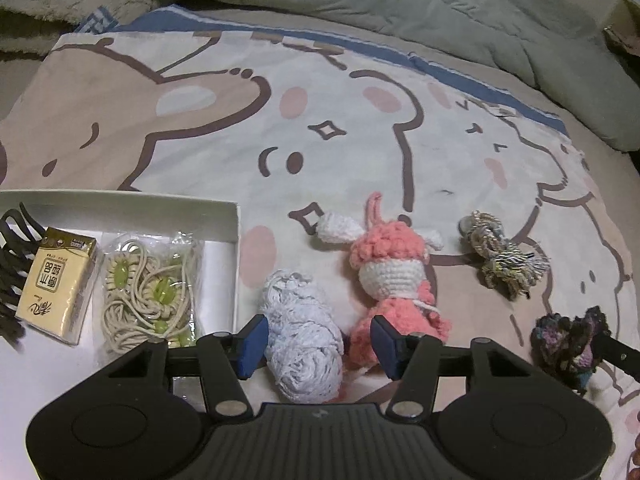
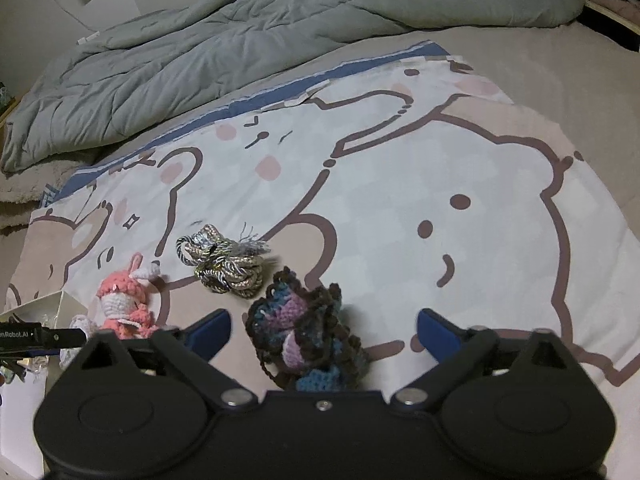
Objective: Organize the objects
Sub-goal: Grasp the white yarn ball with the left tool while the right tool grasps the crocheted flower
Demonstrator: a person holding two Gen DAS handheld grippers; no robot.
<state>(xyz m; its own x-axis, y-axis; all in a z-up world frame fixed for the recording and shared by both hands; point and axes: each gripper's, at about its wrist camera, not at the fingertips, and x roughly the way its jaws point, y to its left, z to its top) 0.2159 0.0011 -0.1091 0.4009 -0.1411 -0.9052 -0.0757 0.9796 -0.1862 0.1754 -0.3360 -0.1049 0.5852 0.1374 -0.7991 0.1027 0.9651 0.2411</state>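
Note:
My left gripper (image 1: 318, 344) is open, its blue pads on either side of a white yarn bundle (image 1: 302, 344) lying on the cartoon bedsheet (image 1: 340, 140). A pink crochet doll (image 1: 394, 276) lies just right of the bundle, by the right pad. A gold-grey cord knot (image 1: 500, 258) lies further right. My right gripper (image 2: 324, 332) is open around a dark purple-blue crochet piece (image 2: 308, 336), which also shows in the left wrist view (image 1: 568, 344). The doll (image 2: 124, 308) and the cord knot (image 2: 224, 264) lie to its left.
A white box (image 1: 236, 248) at the left holds a tissue pack (image 1: 58, 284), a bagged beige cord with green beads (image 1: 150, 292) and a black hair claw (image 1: 12, 264). A grey quilt (image 2: 240, 40) is heaped at the far side of the bed.

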